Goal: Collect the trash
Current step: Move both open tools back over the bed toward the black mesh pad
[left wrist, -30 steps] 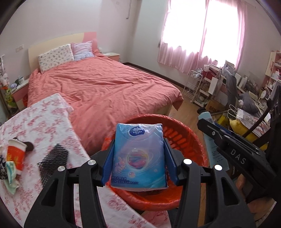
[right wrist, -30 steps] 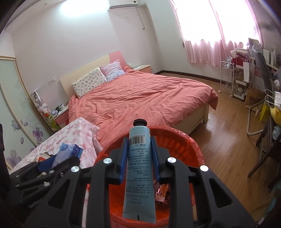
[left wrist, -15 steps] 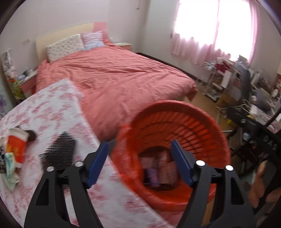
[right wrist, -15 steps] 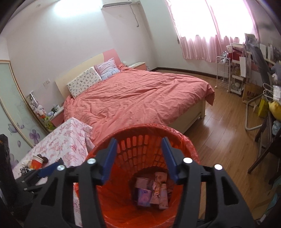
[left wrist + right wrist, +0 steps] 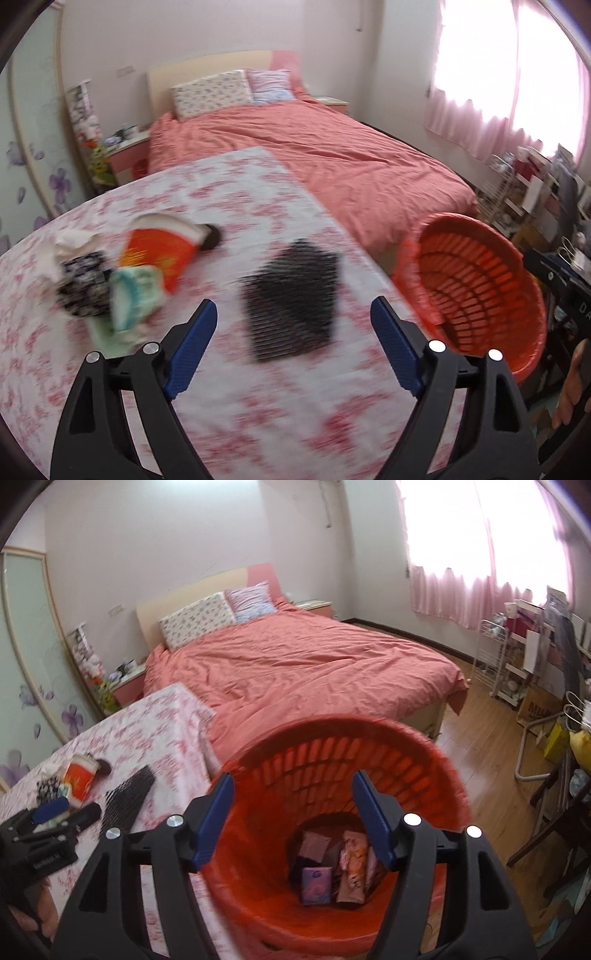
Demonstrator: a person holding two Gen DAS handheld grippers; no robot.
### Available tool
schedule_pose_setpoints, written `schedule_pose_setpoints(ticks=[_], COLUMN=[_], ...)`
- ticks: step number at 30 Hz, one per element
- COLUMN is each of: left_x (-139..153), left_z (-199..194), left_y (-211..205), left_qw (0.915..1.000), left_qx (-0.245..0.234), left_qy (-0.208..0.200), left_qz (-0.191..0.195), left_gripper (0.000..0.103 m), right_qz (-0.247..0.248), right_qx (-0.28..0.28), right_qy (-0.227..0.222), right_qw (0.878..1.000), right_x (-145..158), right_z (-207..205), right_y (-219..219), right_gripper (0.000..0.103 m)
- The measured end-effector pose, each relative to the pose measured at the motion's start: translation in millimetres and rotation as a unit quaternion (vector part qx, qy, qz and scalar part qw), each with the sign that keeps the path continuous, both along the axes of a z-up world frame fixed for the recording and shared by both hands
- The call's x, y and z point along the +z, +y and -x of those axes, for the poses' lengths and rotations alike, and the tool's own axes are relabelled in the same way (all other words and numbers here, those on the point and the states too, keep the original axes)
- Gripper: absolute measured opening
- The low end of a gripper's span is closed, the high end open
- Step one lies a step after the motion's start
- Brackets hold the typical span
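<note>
1. The left claw (image 5: 293, 321) hangs over the flower-patterned surface (image 5: 258, 406) with its jaws spread wide and nothing between them; they have just been opening.
2. Straight ahead of the left claw, between the lines of its two blue pads (image 5: 192, 343), lies a black mesh piece (image 5: 291, 295) flat on the surface.
3. To the left of that claw sits a heap of trash: an orange paper cup (image 5: 159, 251) on its side, a black-and-white patterned wad (image 5: 83, 284) and a mint-green scrap (image 5: 135, 295), all blurred.
4. The red basket (image 5: 332, 746) stands at the surface's right edge, beside the bed (image 5: 303, 664).
5. The right claw (image 5: 291, 812) hovers above the basket's mouth, jaws apart and empty, having just been opening.
6. Wrappers and small packets (image 5: 332, 864) lie at the basket's bottom, below and between the right claw's pads.
</note>
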State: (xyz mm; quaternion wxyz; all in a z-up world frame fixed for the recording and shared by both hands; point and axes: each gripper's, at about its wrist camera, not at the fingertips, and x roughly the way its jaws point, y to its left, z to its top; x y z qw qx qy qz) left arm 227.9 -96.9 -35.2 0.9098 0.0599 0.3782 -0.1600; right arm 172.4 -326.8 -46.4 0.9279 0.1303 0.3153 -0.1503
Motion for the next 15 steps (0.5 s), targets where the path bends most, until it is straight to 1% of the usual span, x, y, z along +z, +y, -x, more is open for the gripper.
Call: schedule_pose_setpoints(ticks=[2, 6, 10, 15], left_x=[-1.1, -5.4, -9.3, -15.1], left_z=[-1.4, -7.6, -13.1, -20.5], left_y=[16.3, 62.1, 106.3, 153.0], left_qw=[0.9999, 0.998, 0.994, 0.9879], left_qx=[0.016, 0.063, 0.11, 0.155], left_qy=[-0.002, 0.002, 0.002, 0.006], left_qz=[-0.002, -0.001, -0.002, 0.002], left_gripper=[0.085, 0.087, 0.088, 0.088], right_qz=[0.003, 0.008, 0.016, 0.031], right_qx=[0.017, 0.053, 0.09, 0.128], right_qy=[0.007, 0.02, 0.034, 0.054], right_qw=[1.0, 0.998, 0.995, 0.99], right_x=[-2.9, -8.2, -14.1, -26.4], right_z=[-7.8, -28.5, -48.7, -77.7], right_y=[17.0, 55.3, 93.2, 139.2], right_gripper=[0.068, 0.07, 0.074, 0.076])
